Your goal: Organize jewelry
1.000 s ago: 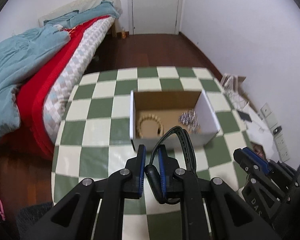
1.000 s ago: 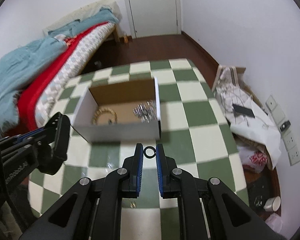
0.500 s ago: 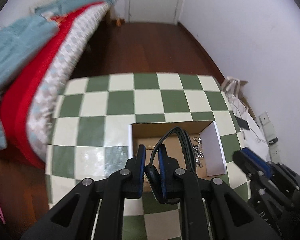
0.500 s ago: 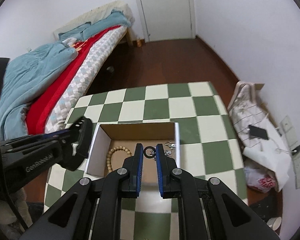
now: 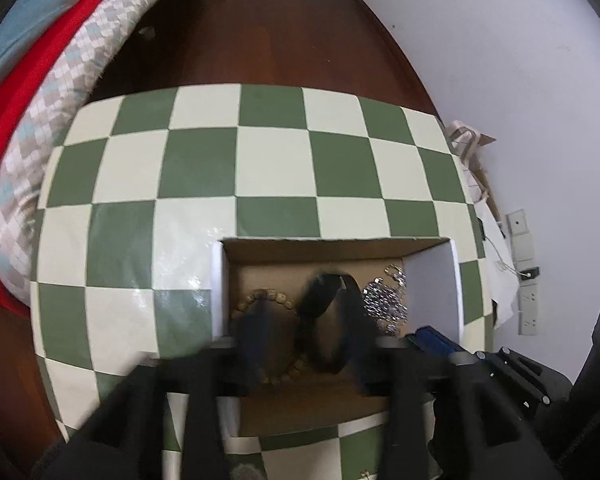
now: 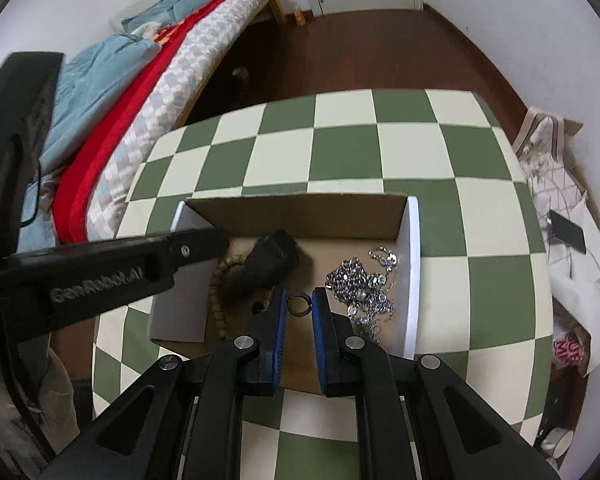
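An open cardboard box (image 6: 413,264) stands on the checkered table and also shows in the left wrist view (image 5: 434,296). It holds a wooden bead bracelet (image 6: 216,292) and a silver chain (image 6: 360,284). My left gripper (image 5: 306,344) is blurred, open wide over the box, and a black band (image 5: 324,320) sits loose between its fingers. The band also shows in the right wrist view (image 6: 274,258), over the box floor. My right gripper (image 6: 300,305) is shut on a small dark ring (image 6: 299,305) above the box.
The green and cream checkered table (image 5: 260,168) reaches past the box on all sides. A bed with red and blue covers (image 6: 140,80) stands at the left. Papers and a phone (image 6: 568,232) lie on the floor at the right.
Both grippers moved forward and down over the box. The left gripper opened and the black band is no longer clamped. The right gripper still holds the ring.
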Available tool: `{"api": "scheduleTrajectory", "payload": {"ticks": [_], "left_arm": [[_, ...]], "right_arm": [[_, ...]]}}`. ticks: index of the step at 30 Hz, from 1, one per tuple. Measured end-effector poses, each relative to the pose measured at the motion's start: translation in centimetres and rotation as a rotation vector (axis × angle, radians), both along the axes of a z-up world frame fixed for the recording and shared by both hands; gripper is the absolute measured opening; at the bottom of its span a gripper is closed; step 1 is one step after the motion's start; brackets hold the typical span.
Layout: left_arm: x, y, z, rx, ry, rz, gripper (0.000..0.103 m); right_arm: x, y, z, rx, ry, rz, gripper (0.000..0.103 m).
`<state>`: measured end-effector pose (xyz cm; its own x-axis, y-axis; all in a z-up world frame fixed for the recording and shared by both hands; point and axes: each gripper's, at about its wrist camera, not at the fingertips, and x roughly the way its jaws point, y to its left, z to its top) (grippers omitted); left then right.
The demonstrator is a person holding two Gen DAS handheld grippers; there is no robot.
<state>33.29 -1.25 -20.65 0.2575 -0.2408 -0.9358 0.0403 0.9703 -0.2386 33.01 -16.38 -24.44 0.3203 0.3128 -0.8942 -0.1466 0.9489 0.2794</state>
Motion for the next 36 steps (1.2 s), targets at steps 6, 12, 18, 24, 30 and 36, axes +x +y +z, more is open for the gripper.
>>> {"api": "scheduleTrajectory", "payload": {"ticks": [6, 12, 18, 24, 30, 36], "left_arm": [[-0.3, 1.3, 1.9, 0.039, -0.066, 0.049, 0.099], [-2.0, 2.6, 3.8, 0.231, -0.185, 0.117, 0.103], [-3.9, 3.4, 3.4, 0.302, -0.192, 0.138, 0.103], [-5.8, 3.1, 3.7, 0.311, -0.171, 0.138, 0.103], [-8.2, 2.6, 5.9, 0.288, -0.18, 0.13, 0.103], [-11.2, 2.0, 9.4, 0.272, -0.223, 0.12, 0.103]], "right_arm": [[-0.2, -0.8, 0.5, 0.017, 0.026, -0.034, 0.065], [-0.6, -1.2, 2.5, -0.087, 0.006, -0.076, 0.095], [-0.9, -1.3, 2.5, -0.224, 0.043, -0.086, 0.102], [-2.1, -2.1, 3.2, -0.236, 0.058, -0.108, 0.102], [-4.2, -2.6, 5.4, -0.243, 0.038, -0.128, 0.102], [-7.3, -3.1, 8.9, -0.251, -0.023, -0.142, 0.102]]}}
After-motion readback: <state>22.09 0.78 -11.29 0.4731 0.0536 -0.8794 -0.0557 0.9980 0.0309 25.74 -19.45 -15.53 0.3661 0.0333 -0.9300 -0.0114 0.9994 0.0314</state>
